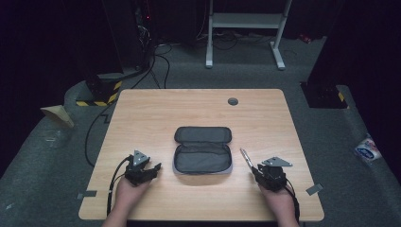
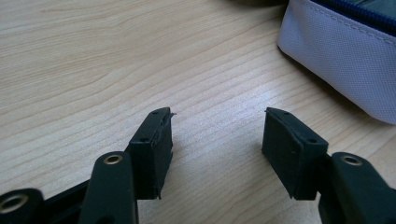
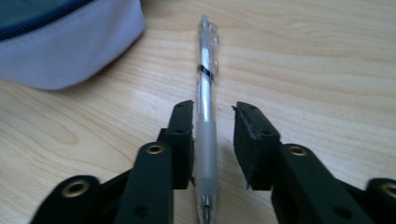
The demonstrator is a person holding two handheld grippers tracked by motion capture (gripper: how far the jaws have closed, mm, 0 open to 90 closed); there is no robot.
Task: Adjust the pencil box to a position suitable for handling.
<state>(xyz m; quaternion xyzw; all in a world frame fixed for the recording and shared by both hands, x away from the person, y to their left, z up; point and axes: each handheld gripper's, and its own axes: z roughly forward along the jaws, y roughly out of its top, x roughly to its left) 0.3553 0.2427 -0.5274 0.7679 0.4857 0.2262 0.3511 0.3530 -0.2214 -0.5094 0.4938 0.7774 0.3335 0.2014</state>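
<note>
High view: open grey zip-up fabric case point(image 1: 203, 150) lying mid light wooden surface point(image 1: 156, 109), clear plastic pen point(image 1: 246, 158) just right of it.

Left gripper view: left gripper point(image 2: 217, 133) fingers wide apart, holding nothing.

Right gripper view: right gripper point(image 3: 212, 128) fingers partly open around the pen's soft grip, not squeezing. Could roll or slip out if pinched off-centre.

On the worktop point(image 1: 142, 113) there is one open pencil case point(image 1: 203, 150) and one clear pen point(image 1: 246, 158). There are two tongs: the left tongs point(image 1: 152, 168) and the right tongs point(image 1: 256, 170), each held by one hand, so two hands. The worktop has one round grey cap point(image 1: 232, 101)
</note>
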